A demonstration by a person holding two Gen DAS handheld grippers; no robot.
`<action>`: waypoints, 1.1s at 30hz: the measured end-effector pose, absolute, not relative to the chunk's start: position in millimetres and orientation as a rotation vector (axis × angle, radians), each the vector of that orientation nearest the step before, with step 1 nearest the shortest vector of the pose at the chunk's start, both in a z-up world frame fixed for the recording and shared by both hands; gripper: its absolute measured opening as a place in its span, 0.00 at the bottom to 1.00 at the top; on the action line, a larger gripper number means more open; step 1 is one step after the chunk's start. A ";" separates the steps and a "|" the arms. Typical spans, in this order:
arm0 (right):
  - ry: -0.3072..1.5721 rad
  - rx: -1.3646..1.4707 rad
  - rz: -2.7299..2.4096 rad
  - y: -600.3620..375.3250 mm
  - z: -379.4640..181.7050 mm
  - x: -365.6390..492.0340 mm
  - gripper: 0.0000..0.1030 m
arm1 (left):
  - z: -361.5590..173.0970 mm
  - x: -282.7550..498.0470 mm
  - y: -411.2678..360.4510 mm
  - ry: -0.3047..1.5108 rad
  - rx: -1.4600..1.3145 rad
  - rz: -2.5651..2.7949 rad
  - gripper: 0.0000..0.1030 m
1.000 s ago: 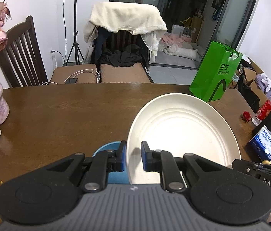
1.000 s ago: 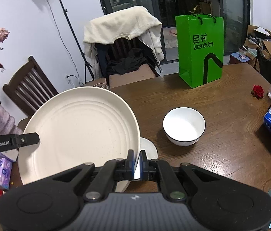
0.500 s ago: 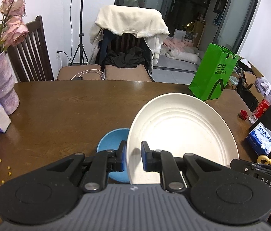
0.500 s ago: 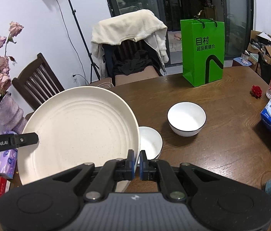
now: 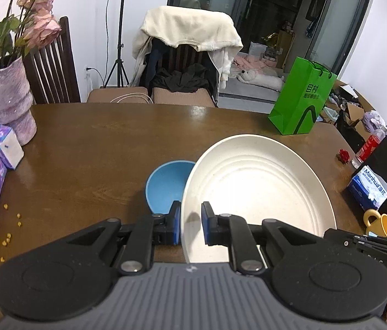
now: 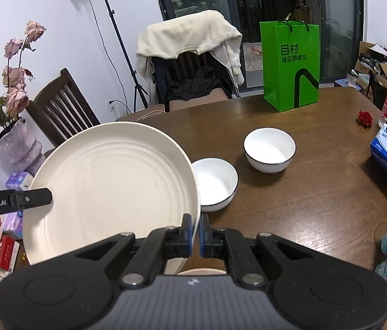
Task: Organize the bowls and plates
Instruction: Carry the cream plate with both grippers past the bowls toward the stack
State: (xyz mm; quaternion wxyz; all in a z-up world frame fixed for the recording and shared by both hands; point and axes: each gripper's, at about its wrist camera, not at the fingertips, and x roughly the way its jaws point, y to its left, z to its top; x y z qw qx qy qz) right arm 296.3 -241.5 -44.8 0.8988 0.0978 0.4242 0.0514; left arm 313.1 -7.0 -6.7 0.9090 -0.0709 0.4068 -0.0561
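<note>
Cream plate (image 5: 256, 192) rim sits clamped in both grippers: the left gripper (image 5: 190, 225) grips its left edge, the right gripper (image 6: 195, 232) pinches its right edge. Since a second ago both have drawn back from the table (image 6: 317, 192), so the blue bowl (image 5: 166, 187) ahead of the left gripper and two white bowls (image 6: 215, 183) (image 6: 269, 148) ahead of the right show more fully. Plate tilts, face toward the cameras, spanning between the grippers

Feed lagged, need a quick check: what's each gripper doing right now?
Left gripper: closed on the left rim of the cream plate, lifted above the table.
Right gripper: closed on the same plate's right rim.
</note>
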 end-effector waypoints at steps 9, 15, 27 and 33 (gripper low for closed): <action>0.885 0.203 0.113 -238.5 -56.3 267.1 0.05 | -18.1 286.2 -0.3 0.851 -0.162 -0.105 0.15; 0.898 0.198 0.120 -234.4 -66.0 250.4 0.05 | -30.7 270.8 4.5 0.867 -0.172 -0.090 0.15; 0.937 0.179 0.123 -232.5 -96.5 226.0 0.06 | -61.5 253.0 0.6 0.900 -0.183 -0.087 0.15; 0.959 0.164 0.113 -235.0 -113.2 215.0 0.06 | -78.4 246.5 -4.2 0.913 -0.189 -0.098 0.15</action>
